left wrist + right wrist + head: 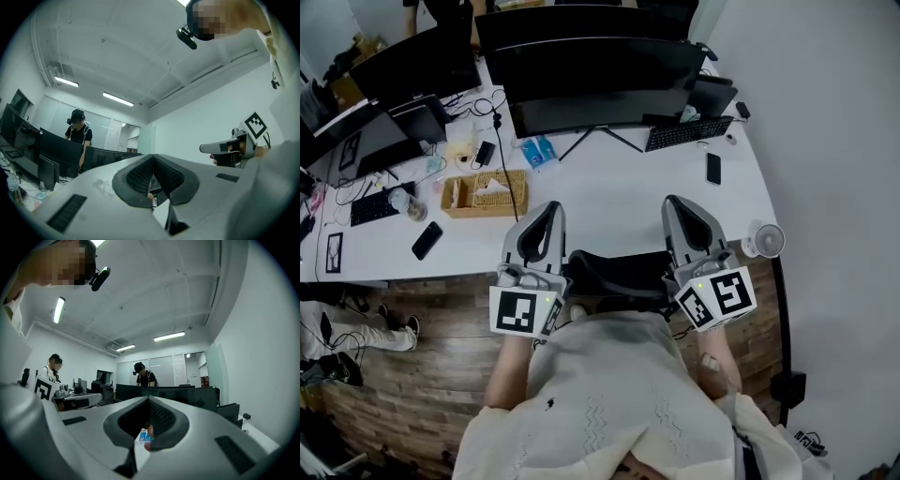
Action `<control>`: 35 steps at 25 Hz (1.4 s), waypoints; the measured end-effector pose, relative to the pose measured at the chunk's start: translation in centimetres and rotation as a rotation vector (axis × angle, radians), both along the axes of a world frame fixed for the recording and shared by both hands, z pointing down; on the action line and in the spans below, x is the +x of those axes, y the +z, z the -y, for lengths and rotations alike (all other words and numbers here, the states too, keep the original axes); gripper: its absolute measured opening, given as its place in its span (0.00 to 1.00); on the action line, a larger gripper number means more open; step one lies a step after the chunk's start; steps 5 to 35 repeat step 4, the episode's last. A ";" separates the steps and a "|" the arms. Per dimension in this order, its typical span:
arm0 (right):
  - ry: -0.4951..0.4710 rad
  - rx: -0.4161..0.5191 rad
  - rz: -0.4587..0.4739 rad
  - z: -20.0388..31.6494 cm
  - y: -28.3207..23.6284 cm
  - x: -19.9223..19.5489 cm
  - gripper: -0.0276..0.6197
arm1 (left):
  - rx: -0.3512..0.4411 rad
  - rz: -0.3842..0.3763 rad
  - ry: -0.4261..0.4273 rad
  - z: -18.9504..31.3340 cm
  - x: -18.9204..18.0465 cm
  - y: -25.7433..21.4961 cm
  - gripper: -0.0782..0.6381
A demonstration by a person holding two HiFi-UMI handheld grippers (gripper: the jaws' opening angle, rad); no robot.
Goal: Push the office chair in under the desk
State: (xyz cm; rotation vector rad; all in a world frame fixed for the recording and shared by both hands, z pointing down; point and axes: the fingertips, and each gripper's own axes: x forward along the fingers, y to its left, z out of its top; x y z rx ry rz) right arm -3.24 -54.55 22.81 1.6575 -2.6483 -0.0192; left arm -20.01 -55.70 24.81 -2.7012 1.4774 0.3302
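- At the desk's near edge (head view), the office chair (617, 274) stands w/ its black backrest between my two tools, right by the rim of the white desk (619, 192). Seat & base are hidden below my torso, so I can't say how far under it sits.
- Left gripper (552, 208): jaws fully together, nothing in them. In its own view the pads (138, 176) meet at the tip w/ only the room beyond.
- Right gripper (674, 201): same story, pads (164, 420) closed tip to tip, empty.
- Both tools reach out over the desktop, one each side of the backrest. Whether either body actually touches the chair, I can't tell.
- My read: late stage, prob. the last bit of the push.
- To do it well, IMO:
  - leave both jaws closed & use the tools as blunt pushers, no need to grab
  - press on both sides of the backrest evenly so the castors roll straight, not slewing
  - go slow & low; armrests may catch the desk's underside, so ease off if it binds
  - stop once the backrest meets the rim.
- Watch the tips: wicker box (485, 194) lies ahead-left, phone (713, 168) ahead-right. Neither is touched now, and I don't want to sweep either as I lean in.
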 end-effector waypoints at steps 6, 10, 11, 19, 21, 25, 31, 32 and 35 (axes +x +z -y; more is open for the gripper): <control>-0.004 0.009 -0.006 -0.1 -0.1 -0.1 0.04 | -0.009 0.000 -0.003 0.5 -0.3 0.6 0.13; -0.004 0.009 -0.006 -0.1 -0.1 -0.1 0.04 | -0.009 0.000 -0.003 0.5 -0.3 0.6 0.13; -0.004 0.009 -0.006 -0.1 -0.1 -0.1 0.04 | -0.009 0.000 -0.003 0.5 -0.3 0.6 0.13; -0.004 0.009 -0.006 -0.1 -0.1 -0.1 0.04 | -0.009 0.000 -0.003 0.5 -0.3 0.6 0.13; -0.004 0.009 -0.006 -0.1 -0.1 -0.1 0.04 | -0.009 0.000 -0.003 0.5 -0.3 0.6 0.13; -0.004 0.009 -0.006 -0.1 -0.1 -0.1 0.04 | -0.009 0.000 -0.003 0.5 -0.3 0.6 0.13; -0.004 0.009 -0.006 -0.1 -0.1 -0.1 0.04 | -0.009 0.000 -0.003 0.5 -0.3 0.6 0.13; -0.004 0.009 -0.006 -0.1 -0.1 -0.1 0.04 | -0.009 0.000 -0.003 0.5 -0.3 0.6 0.13; -0.004 0.009 -0.006 -0.1 -0.1 -0.1 0.04 | -0.009 0.000 -0.003 0.5 -0.3 0.6 0.13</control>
